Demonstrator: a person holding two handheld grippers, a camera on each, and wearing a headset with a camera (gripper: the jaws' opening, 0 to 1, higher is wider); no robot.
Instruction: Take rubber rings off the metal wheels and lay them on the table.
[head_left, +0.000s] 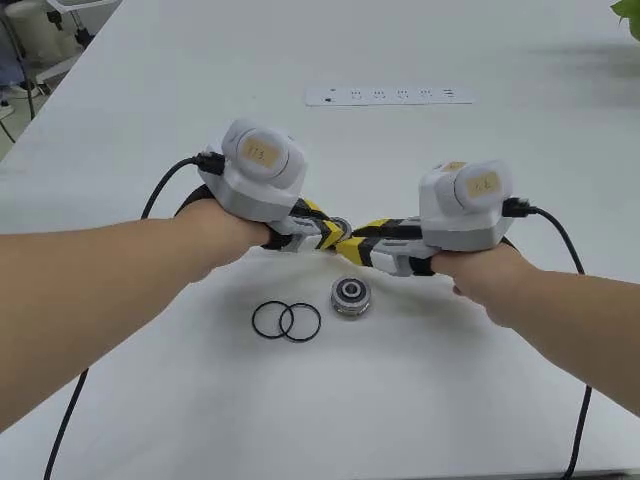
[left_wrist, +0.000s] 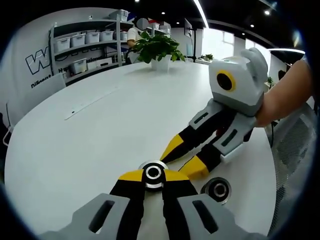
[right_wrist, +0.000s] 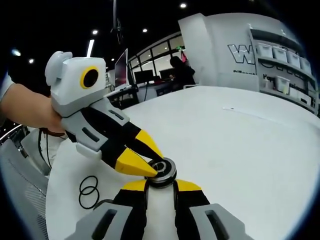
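Right at the centre of the head view, the two tools meet tip to tip above the white surface. The left tool is clenched on a metal wheel: in the left gripper view the wheel sits squarely between its yellow tips, lifted off the surface. The right tool comes in from the opposite side with its jaws partly apart, their yellow tips flanking the same wheel and touching its rim. Whether it presses hard enough to grasp I cannot tell. A dark band runs round the held wheel's rim.

Just below the tools, a second wheel lies flat on the surface. Beside it, toward the person's left, two black rubber rings lie flat and overlap each other; they are near the second wheel but not touching it.

The surface is broad and bare around this small cluster. A white power strip lies well beyond the tools, toward the far side. A black cable trails from each tool back past the person's forearms toward the near edge. The left gripper view shows a potted plant far across the surface, with shelving behind it.
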